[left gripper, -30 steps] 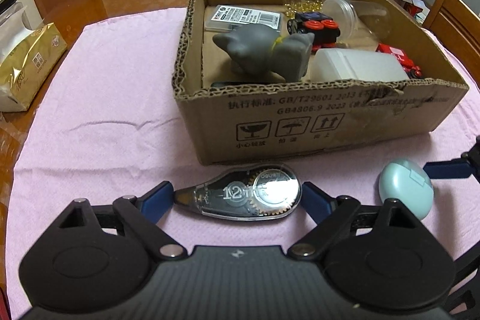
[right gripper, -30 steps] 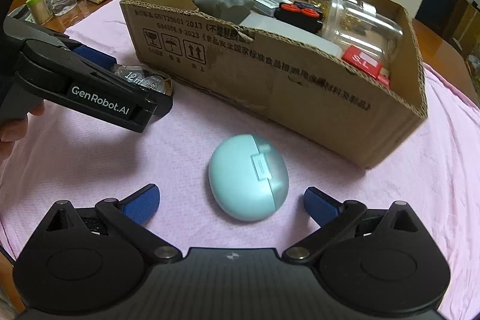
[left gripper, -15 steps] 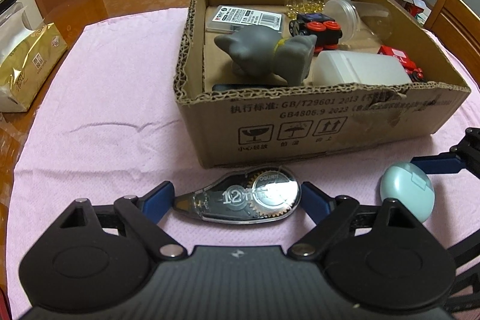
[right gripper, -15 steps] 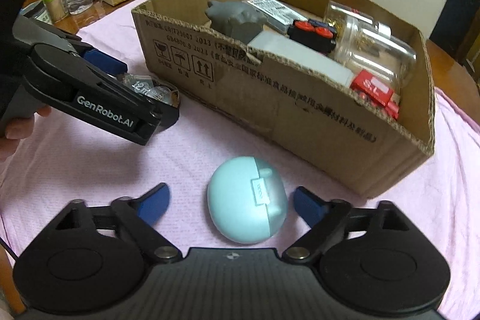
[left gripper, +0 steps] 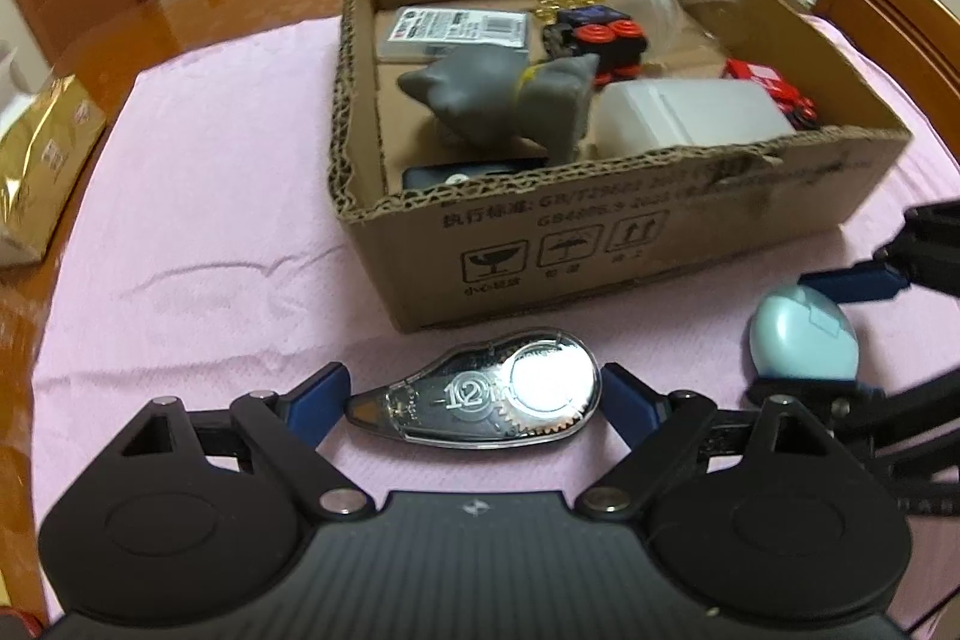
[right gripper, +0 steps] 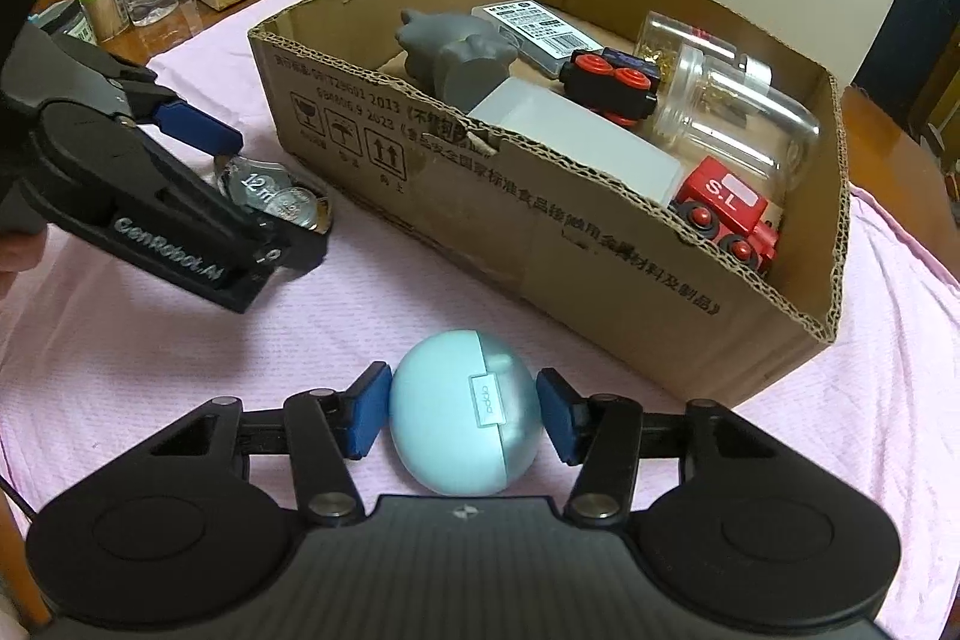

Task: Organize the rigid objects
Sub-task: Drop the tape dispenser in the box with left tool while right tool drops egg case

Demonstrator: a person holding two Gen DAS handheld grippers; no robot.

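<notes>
**Two grips, one box: lift clear of the front wall**

The left tool (left gripper: 474, 394) pinches a clear teardrop-shaped plastic correction-tape dispenser (left gripper: 480, 394) lengthwise, one blue pad at its narrow tip and one at its round end. It sits low over the pink cloth-covered worktop (left gripper: 198, 220), just in front of the brown corrugated cardboard box (left gripper: 630, 244).

The right tool (right gripper: 462, 415) has its blue pads (right gripper: 366, 415) pressed to either side of a pale-blue egg-shaped plastic earbud case (right gripper: 462, 424), which sits near the box's front wall; whether it is already off the cloth is hard to tell.

Both items look bound for the box, which already holds a grey cat figure (left gripper: 498, 100), a white translucent plastic container (left gripper: 690, 118), red and black toy train cars (right gripper: 612, 91) and clear jars (right gripper: 732, 118).

The case is smooth and rounded, so it could squirt out of a weak grip: hold across its widest part and raise it straight up. The dispenser is held by its ends, so keep it level. Lift both above the ragged front edge before moving forward, and take the tools in one after the other, since they work close together. The bare floor at the box's near-left corner looks like the easiest landing place.
</notes>
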